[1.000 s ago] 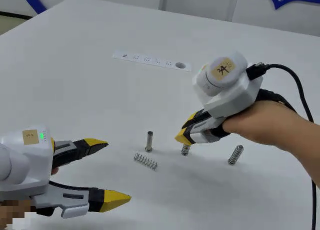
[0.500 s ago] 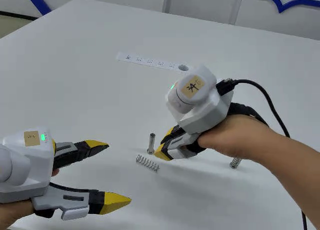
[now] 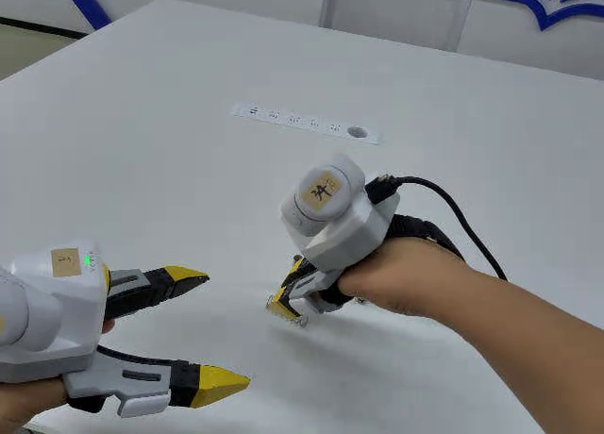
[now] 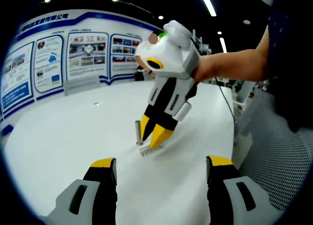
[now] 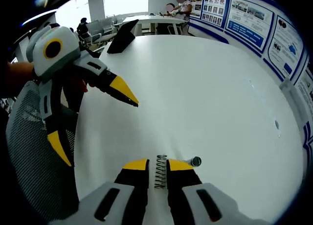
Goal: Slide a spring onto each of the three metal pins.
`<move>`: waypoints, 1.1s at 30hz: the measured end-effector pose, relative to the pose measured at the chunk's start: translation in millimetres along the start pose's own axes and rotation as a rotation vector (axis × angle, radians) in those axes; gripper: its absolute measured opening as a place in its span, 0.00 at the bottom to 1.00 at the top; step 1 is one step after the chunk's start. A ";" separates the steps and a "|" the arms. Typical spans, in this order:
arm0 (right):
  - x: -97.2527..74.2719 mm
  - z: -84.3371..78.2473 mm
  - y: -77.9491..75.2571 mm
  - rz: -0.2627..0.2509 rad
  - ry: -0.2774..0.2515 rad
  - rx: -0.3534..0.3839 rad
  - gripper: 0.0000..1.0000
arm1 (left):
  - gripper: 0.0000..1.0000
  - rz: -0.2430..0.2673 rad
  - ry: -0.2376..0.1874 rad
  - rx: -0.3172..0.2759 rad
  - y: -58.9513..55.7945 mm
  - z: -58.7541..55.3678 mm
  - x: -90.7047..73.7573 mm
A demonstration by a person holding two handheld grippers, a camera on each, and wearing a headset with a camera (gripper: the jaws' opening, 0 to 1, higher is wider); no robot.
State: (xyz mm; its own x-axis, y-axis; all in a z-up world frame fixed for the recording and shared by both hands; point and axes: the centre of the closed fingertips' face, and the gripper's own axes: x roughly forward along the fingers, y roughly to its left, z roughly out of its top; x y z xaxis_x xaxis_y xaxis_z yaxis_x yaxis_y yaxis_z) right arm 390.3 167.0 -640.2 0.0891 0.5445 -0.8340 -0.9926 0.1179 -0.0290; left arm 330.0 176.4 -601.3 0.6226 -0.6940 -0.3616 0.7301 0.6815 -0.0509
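On the white table (image 3: 189, 151): right tool (image 3: 283, 309), tips down at a spring (image 5: 160, 171).
Jaws drawn in close on either side of the spring, which lies flat between them (whether actually pinched, cannot tell). One metal pin (image 5: 195, 161) upright just beside the right jaw. Left tool (image 3: 222, 330) well apart, jaws spread wide, holding nothing.

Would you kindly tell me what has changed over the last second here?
The right gripper swept leftward from the spring-capped metal pin to the loose steel coil spring lying beside the bare metal pin; its jaws now straddle that spring, grip unconfirmed. The open left gripper stayed hovering at lower left.
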 end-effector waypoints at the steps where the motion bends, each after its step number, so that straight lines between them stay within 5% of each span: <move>1: 1.3 0.0 0.1 0.000 0.001 0.000 0.15 | 0.76 0.001 0.000 -0.001 0.3 -0.2 -0.2; 17: 23.1 -7.2 -2.4 -0.012 0.054 -0.013 0.15 | 0.76 0.013 -0.003 -0.009 1.7 -4.7 -3.4; 33: 22.0 -11.5 -4.3 -0.012 0.072 -0.005 0.12 | 0.76 0.016 -0.008 -0.014 2.2 -4.5 -3.6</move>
State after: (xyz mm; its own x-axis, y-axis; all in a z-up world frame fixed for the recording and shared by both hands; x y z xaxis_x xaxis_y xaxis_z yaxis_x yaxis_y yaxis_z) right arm 395.5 168.9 -664.8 0.0954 0.4819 -0.8710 -0.9919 0.1198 -0.0423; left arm 328.1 181.5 -604.3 0.6369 -0.6845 -0.3547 0.7157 0.6960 -0.0580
